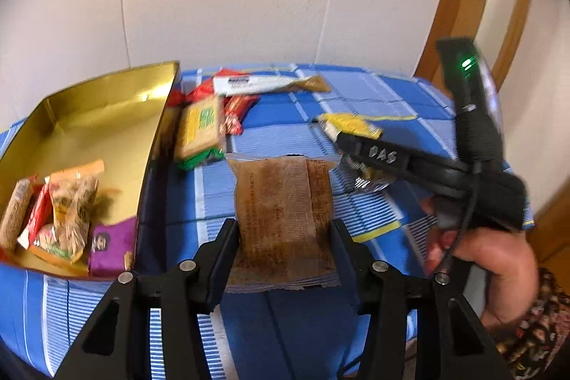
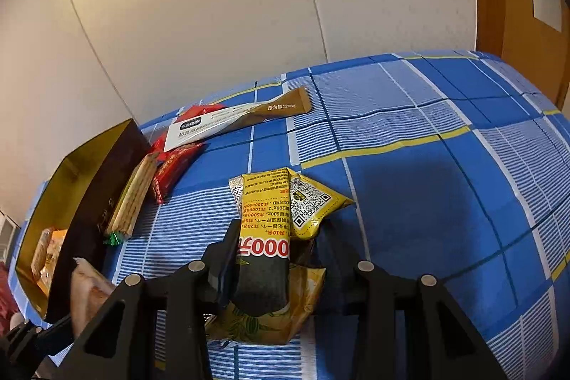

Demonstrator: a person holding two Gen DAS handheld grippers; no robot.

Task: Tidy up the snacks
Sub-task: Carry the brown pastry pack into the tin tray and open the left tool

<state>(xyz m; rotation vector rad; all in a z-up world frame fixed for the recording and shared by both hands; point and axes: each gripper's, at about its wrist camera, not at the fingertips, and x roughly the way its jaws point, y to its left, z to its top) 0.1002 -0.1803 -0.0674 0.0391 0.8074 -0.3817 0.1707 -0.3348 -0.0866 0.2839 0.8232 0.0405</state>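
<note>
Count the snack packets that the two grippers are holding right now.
2. A brown packet sits between the left gripper fingers; a yellow packet is in the right gripper. More lie loose nearby.

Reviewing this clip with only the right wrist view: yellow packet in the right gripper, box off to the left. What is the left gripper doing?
Observer: The left gripper is shut on a brown packet, held over the blue checked cloth.
Operator: What's inside the box? I mostly see its outer side.
Observer: The gold-lined box holds several snacks, a purple packet in its near corner.
Operator: Is my yellow packet really gripped?
Observer: Yes, the right gripper is shut on the yellow packet; the left camera also shows a green light lit on its body.
</note>
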